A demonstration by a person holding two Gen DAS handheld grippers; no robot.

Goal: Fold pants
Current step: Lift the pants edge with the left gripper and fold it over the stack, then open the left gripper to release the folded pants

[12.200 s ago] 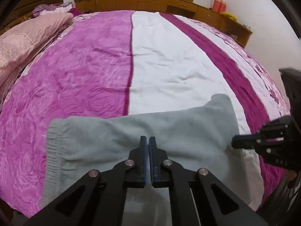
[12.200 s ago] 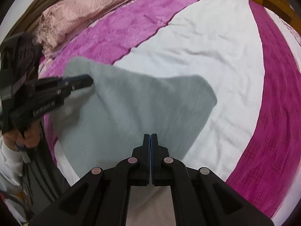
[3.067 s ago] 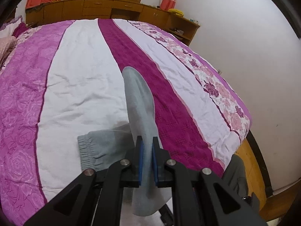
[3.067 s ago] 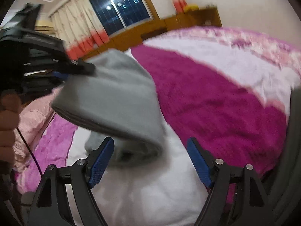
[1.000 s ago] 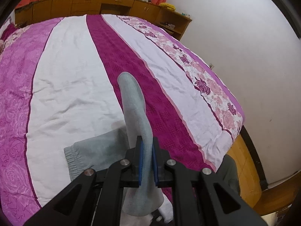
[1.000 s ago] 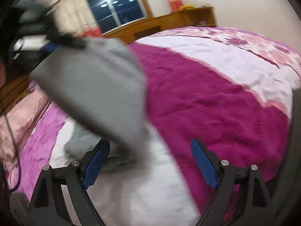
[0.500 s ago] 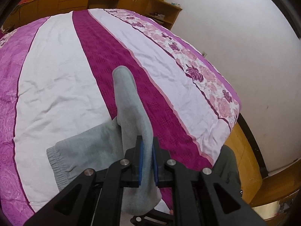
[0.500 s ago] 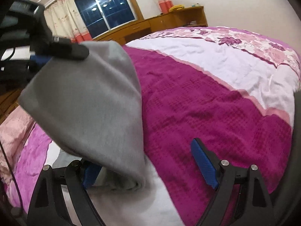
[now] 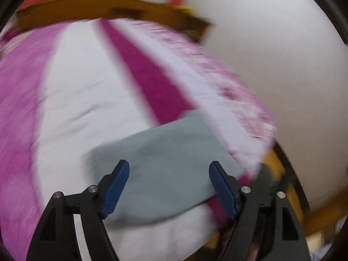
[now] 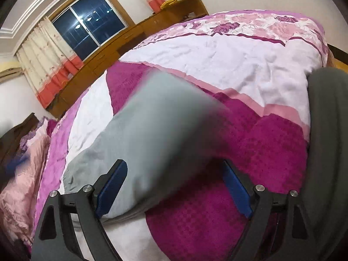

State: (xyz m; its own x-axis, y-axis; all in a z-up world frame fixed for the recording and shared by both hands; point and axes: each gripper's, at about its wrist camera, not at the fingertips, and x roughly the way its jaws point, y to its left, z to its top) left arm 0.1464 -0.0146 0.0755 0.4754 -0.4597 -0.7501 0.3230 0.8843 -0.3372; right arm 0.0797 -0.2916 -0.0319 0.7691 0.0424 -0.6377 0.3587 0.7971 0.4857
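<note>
Left tongs (image 9: 169, 184): spread wide, blue pads apart, nothing pinched. Right tongs (image 10: 175, 188): also spread wide, holding nothing.

Grey pants (image 9: 165, 158) lie folded on the bed (image 9: 87, 91), near its foot edge, straddling the white stripe and the dark magenta stripe (image 9: 150, 78). Both pairs of tongs sit just short of the cloth, over it.

Edges and room: bedspread beyond the pants is open up to the wooden cabinets (image 9: 113, 8). Bed's right edge drops off close beside the bundle; white wall (image 9: 271, 54) beyond.

Axis: in the left view the bundle runs crosswise, far corner rising toward the right. In the right view the pants (image 10: 152, 134) run long from the near left pad up and away toward the bed's middle; far end blurred.

Views differ: left view is smeared all over, detail lost. Right view alone shows the window (image 10: 89, 21), curtains (image 10: 47, 56), pink pillow (image 10: 19, 174) at left, floral border (image 10: 250, 26), and a dark grey mass (image 10: 328, 152) at right, unidentified.
</note>
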